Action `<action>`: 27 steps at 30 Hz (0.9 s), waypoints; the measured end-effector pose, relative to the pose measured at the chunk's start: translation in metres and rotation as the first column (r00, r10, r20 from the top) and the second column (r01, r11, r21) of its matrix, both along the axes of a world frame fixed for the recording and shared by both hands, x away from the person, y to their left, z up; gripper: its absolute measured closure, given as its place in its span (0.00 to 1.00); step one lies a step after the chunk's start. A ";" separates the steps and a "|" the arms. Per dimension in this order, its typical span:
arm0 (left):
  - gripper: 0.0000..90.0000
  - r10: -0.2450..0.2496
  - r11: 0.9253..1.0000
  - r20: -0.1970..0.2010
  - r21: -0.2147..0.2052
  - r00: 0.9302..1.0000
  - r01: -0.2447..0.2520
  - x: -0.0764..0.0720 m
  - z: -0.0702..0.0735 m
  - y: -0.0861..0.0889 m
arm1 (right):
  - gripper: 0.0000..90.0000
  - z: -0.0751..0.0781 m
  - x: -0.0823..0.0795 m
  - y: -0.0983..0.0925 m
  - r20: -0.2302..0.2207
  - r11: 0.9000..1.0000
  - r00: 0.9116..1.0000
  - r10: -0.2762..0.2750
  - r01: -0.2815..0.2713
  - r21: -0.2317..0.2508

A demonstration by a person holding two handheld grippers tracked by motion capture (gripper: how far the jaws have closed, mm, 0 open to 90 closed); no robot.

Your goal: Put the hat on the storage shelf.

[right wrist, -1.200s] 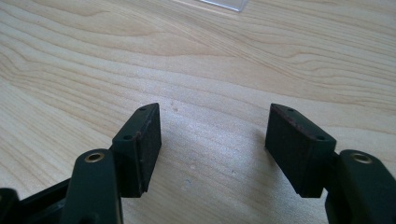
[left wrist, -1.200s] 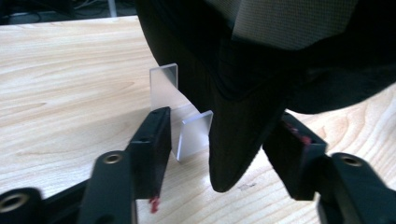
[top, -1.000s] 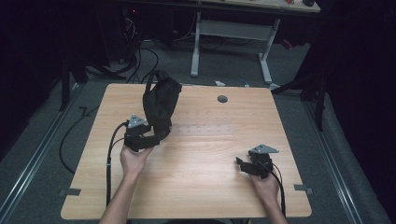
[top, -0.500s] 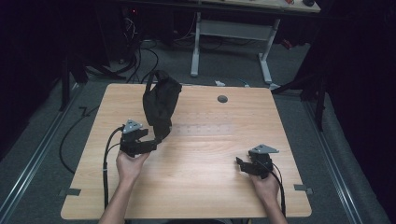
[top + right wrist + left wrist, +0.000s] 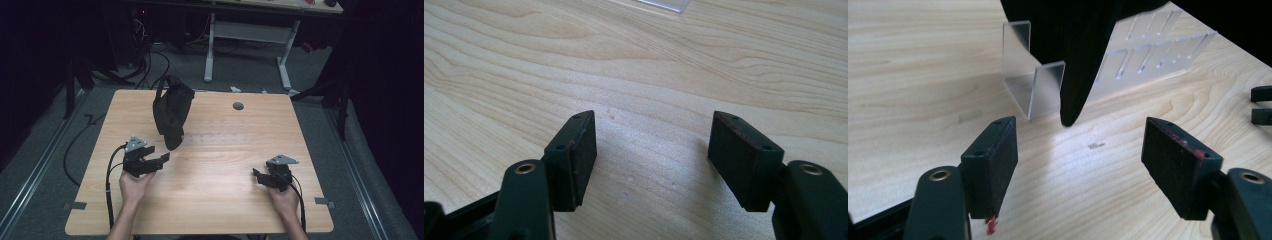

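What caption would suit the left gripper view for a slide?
Open left gripper faces a black bag draped on a clear acrylic stand.

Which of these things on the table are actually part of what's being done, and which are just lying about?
Part of the job:
- black bag, hanging on the clear stand
- left gripper, open, nearest the bag
- right gripper, open, resting apart

Lying about:
- round grey cap in the table
- white desk frame behind

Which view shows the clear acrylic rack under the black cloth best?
The left gripper view: the clear acrylic rack is close, its upright panel and slotted base plainly visible behind the black cloth. In the high view the rack is a faint pale strip on the table. The right gripper view catches one corner at the top edge.
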State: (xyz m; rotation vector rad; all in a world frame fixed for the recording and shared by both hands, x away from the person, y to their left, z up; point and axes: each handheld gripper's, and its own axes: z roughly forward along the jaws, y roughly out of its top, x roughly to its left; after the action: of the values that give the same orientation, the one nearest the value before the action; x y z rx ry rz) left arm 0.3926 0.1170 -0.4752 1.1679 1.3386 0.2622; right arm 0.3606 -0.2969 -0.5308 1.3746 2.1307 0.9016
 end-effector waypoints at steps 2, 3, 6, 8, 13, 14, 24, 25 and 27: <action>0.34 0.000 1.000 -0.007 0.000 1.000 0.000 -0.003 -0.004 0.002 | 0.40 0.000 0.000 0.000 0.000 1.000 1.000 0.000 0.000 -0.001; 0.34 -0.001 1.000 -0.011 0.005 1.000 0.001 -0.004 -0.007 0.003 | 0.40 0.000 0.000 0.000 0.000 1.000 1.000 0.000 0.000 0.000; 0.34 0.010 0.999 -0.027 0.034 1.000 -0.009 -0.008 -0.019 0.004 | 0.40 0.000 0.000 0.000 0.000 1.000 1.000 0.000 0.000 -0.001; 0.34 0.022 0.998 -0.043 0.060 0.999 -0.019 -0.009 -0.029 0.006 | 0.40 0.000 0.000 0.000 0.000 1.000 1.000 0.000 0.000 -0.001; 0.34 0.058 0.991 -0.078 0.123 0.995 -0.048 -0.010 -0.052 0.008 | 0.40 0.000 0.000 0.000 0.001 1.000 1.000 0.000 0.000 -0.001; 0.34 0.068 0.989 -0.082 0.133 0.994 -0.056 -0.010 -0.056 0.008 | 0.40 0.000 0.000 0.000 0.000 1.000 1.000 0.000 0.000 -0.001; 0.33 0.093 0.967 -0.028 0.242 0.995 -0.084 -0.013 -0.070 0.004 | 0.40 0.000 0.000 0.000 0.000 1.000 1.000 -0.001 0.001 -0.001; 0.33 0.093 0.962 -0.022 0.261 0.995 -0.084 -0.014 -0.071 0.002 | 0.40 0.000 0.000 0.000 0.000 1.000 1.000 -0.001 0.001 -0.001; 0.32 0.093 0.959 -0.021 0.270 0.995 -0.083 -0.014 -0.072 0.001 | 0.40 0.000 0.000 0.000 0.000 1.000 1.000 -0.001 0.001 -0.001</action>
State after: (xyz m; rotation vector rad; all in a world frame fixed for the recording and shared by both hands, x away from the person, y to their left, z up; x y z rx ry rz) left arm 0.3783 0.1183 -0.5469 1.3446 1.4172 0.5040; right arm 0.3607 -0.2968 -0.5309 1.3747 2.1298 0.9008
